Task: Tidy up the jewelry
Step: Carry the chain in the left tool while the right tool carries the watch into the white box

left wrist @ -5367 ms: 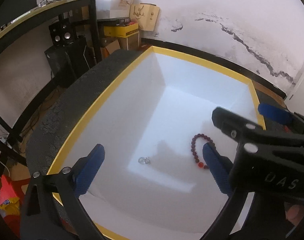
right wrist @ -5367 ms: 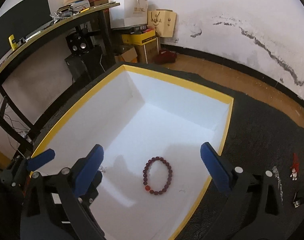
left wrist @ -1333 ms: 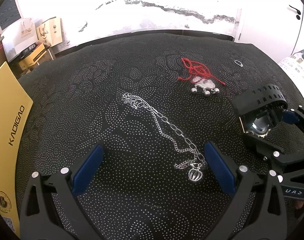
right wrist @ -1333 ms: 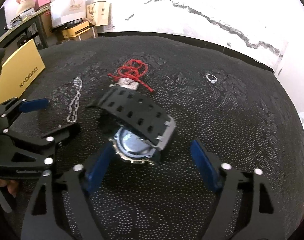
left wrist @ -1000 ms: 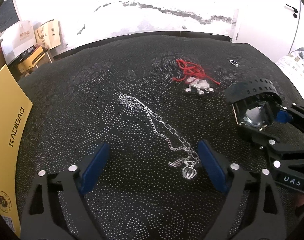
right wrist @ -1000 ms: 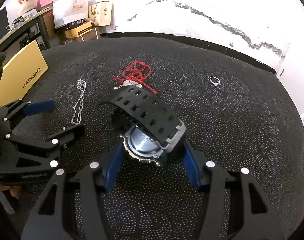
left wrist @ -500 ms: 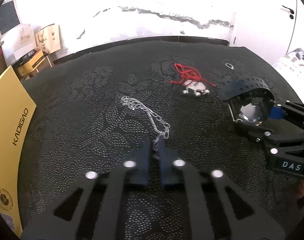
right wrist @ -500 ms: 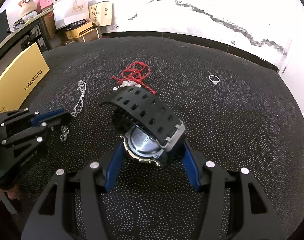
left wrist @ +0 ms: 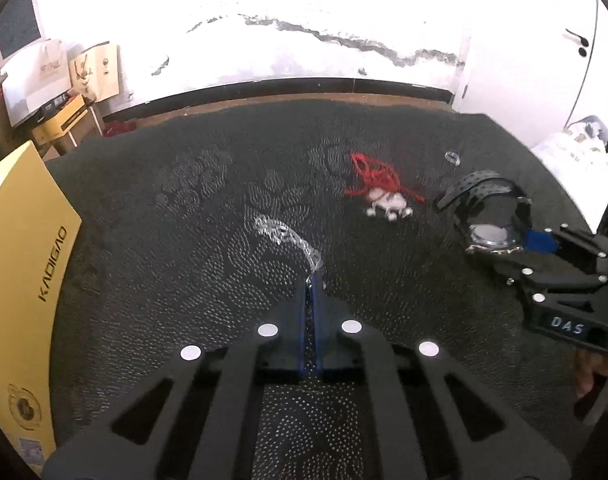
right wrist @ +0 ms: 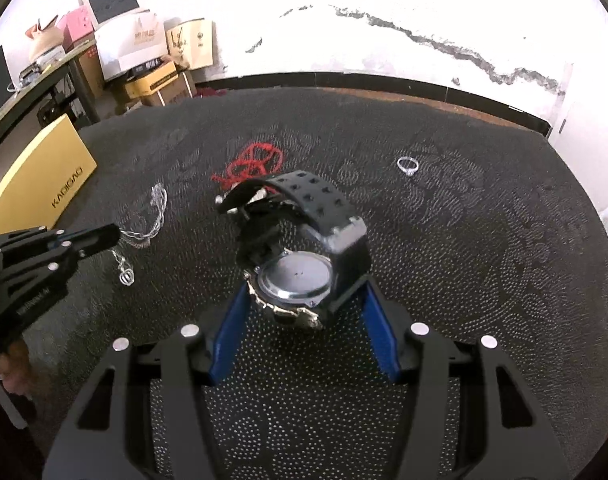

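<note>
My left gripper is shut on a silver chain necklace and lifts one end off the black patterned cloth. In the right wrist view the chain hangs from it with a small round pendant dangling. My right gripper is shut on a black watch, held above the cloth; the watch also shows in the left wrist view. A red cord charm and a silver ring lie on the cloth.
A yellow box marked KADIGAO stands at the cloth's left edge. Cardboard boxes and bags sit by the far wall beyond the cloth. A white wall with a crack runs behind.
My left gripper closed on the chain and has raised it, so the pendant now hangs free. My right gripper closed on the watch and lifted it a little.
</note>
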